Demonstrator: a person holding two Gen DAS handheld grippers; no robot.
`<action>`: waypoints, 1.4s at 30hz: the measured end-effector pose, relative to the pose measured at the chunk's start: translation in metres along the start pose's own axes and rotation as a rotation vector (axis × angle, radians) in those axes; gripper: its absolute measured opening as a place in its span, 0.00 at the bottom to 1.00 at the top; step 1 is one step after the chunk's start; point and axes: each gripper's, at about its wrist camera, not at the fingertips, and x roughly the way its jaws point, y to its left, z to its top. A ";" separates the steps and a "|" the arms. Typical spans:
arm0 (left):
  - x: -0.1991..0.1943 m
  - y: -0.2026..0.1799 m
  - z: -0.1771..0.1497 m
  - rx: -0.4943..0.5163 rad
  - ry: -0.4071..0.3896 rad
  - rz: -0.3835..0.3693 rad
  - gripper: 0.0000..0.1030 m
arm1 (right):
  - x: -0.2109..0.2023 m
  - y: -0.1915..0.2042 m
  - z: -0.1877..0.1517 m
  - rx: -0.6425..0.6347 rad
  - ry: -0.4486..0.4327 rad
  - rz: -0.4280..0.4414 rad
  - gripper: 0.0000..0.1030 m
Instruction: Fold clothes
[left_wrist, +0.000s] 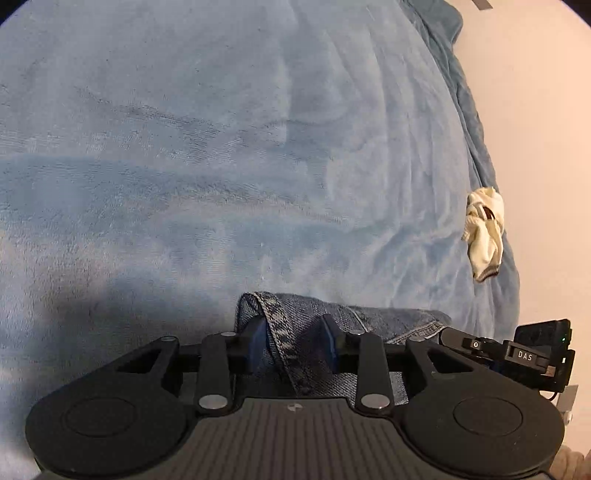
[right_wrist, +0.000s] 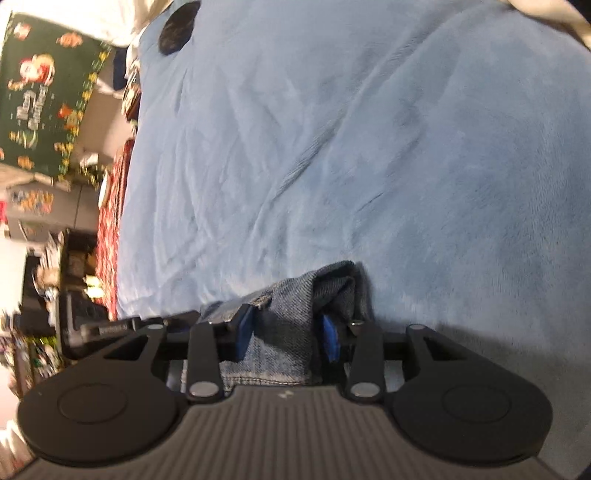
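A blue denim garment is bunched between the blue pads of my left gripper, which is shut on a thick seamed fold of it. In the right wrist view another part of the denim garment is clamped in my right gripper, also shut on the cloth. Both grippers hold the denim above a light blue fleece blanket that covers the bed. The right gripper's body shows at the lower right of the left wrist view, close beside the left one. Most of the garment is hidden under the grippers.
A crumpled cream-white small garment lies near the blanket's right edge by a pale wall. In the right wrist view a dark round object sits at the far end of the blanket. A cluttered room with a green patterned hanging lies left of the bed.
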 end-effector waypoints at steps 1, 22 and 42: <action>0.000 0.000 0.000 0.001 -0.003 0.003 0.20 | 0.004 -0.001 0.001 0.013 -0.003 0.006 0.42; 0.005 0.006 -0.003 -0.016 -0.048 0.042 0.18 | 0.047 -0.047 0.021 0.298 -0.052 0.108 0.18; -0.029 -0.013 -0.025 0.063 -0.277 0.081 0.05 | 0.009 0.012 0.016 -0.097 -0.161 -0.049 0.10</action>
